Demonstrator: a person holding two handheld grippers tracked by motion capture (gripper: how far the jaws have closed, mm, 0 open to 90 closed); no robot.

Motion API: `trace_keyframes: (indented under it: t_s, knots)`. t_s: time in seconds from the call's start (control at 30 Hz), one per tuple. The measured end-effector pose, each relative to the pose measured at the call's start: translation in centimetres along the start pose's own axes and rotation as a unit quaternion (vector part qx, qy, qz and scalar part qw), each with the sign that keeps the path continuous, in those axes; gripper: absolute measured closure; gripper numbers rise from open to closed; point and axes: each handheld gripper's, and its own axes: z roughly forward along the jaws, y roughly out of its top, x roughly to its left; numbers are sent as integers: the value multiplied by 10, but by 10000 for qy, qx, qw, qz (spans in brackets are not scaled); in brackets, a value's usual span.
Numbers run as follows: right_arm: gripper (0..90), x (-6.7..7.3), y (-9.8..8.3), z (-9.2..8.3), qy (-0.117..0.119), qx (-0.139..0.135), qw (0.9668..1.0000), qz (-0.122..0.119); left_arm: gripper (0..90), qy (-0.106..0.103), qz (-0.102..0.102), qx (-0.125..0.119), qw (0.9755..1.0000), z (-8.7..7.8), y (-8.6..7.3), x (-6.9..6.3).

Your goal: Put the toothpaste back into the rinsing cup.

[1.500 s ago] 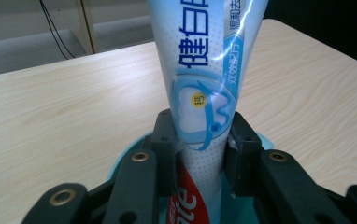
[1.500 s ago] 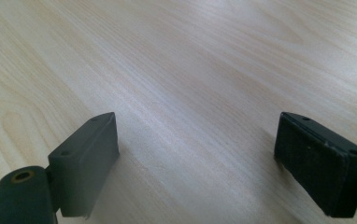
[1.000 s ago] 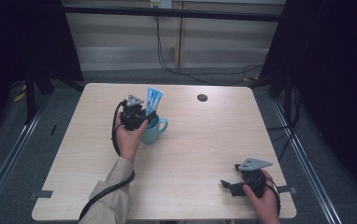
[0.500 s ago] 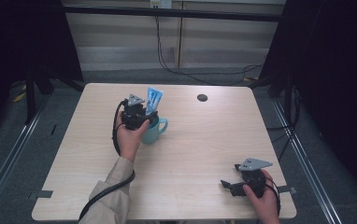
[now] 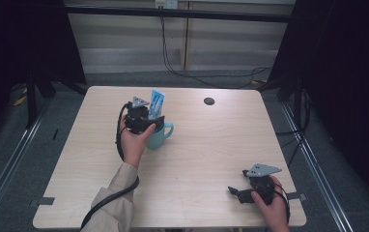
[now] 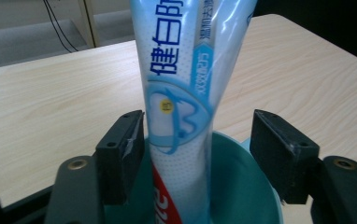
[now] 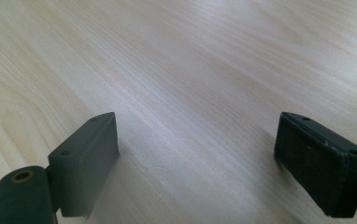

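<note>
We see the left gripper with its jaws spread, one on each side of a blue tube that stands upright in a teal mug. The tube lies between the fingers, close to the left one, though we cannot tell if it touches. The right gripper is released, its jaws wide over bare table.

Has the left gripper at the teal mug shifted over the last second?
No. The left gripper sits at the same spot beside the teal ceramic mug, equally far from the round black table hole.
</note>
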Motion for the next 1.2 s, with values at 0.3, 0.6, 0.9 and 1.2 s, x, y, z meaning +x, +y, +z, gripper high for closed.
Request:
trace_keyframes:
  t_s: [0.3,0.6,0.9,1.2]
  knots:
    - [132,0,0,0,-10,7,10000,-2,284,36,-37,-3,10000,-4,2,2]
    - [132,0,0,0,0,1,10000,0,247,37,-72,-85,9999,-13,4,4]
    - [132,0,0,0,2,0,10000,-4,213,-10,-101,-128,9999,-19,4,6]
    - [132,0,0,0,2,1,10000,-4,180,-29,-117,-104,9999,-25,3,8]
